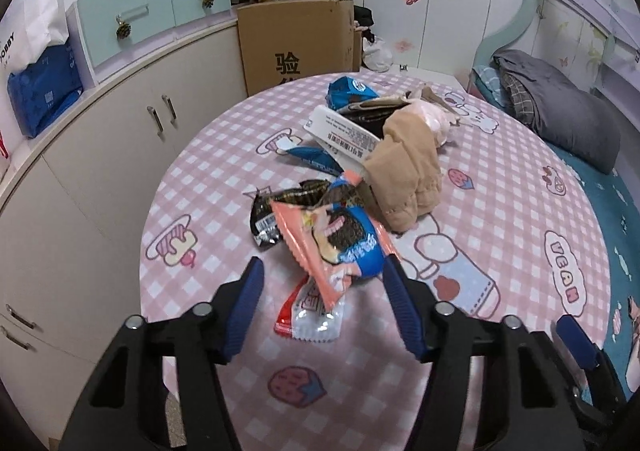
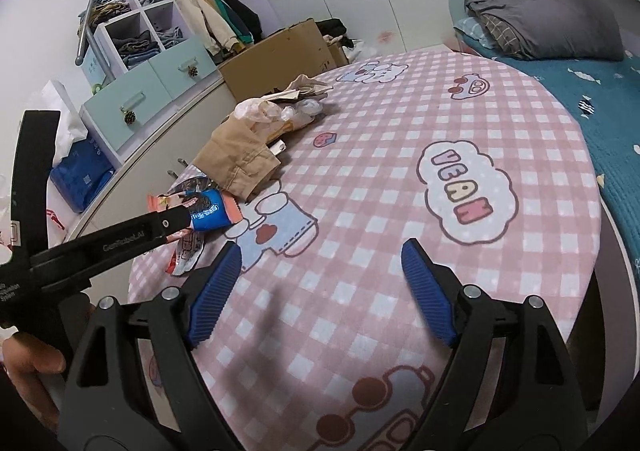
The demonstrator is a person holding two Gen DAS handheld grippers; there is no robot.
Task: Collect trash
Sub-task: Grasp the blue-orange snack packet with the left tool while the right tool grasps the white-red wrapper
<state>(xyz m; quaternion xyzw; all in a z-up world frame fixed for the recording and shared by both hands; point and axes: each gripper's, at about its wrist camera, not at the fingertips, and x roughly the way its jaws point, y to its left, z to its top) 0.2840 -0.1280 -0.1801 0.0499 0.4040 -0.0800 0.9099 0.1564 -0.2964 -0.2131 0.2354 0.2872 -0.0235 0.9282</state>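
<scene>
Snack wrappers lie on the pink checked table (image 1: 500,187). A pink and blue cookie wrapper (image 1: 340,247) lies nearest, partly over a red and white wrapper (image 1: 310,315). A black wrapper (image 1: 276,211) lies just behind. Farther back are a white box (image 1: 344,135) and a blue wrapper (image 1: 350,89). My left gripper (image 1: 322,273) is open, its fingers on either side of the cookie wrapper's near end. In the right wrist view, the left gripper's fingertips (image 2: 180,217) are at that wrapper (image 2: 208,211). My right gripper (image 2: 320,251) is open and empty above bare tablecloth (image 2: 400,123).
Beige stockings (image 1: 404,175) and pale pink cloth (image 1: 432,119) lie among the wrappers. A cardboard box (image 1: 296,39) stands behind the table. White cabinets (image 1: 120,139) run along the left. A bed with a grey blanket (image 1: 560,107) is at the right.
</scene>
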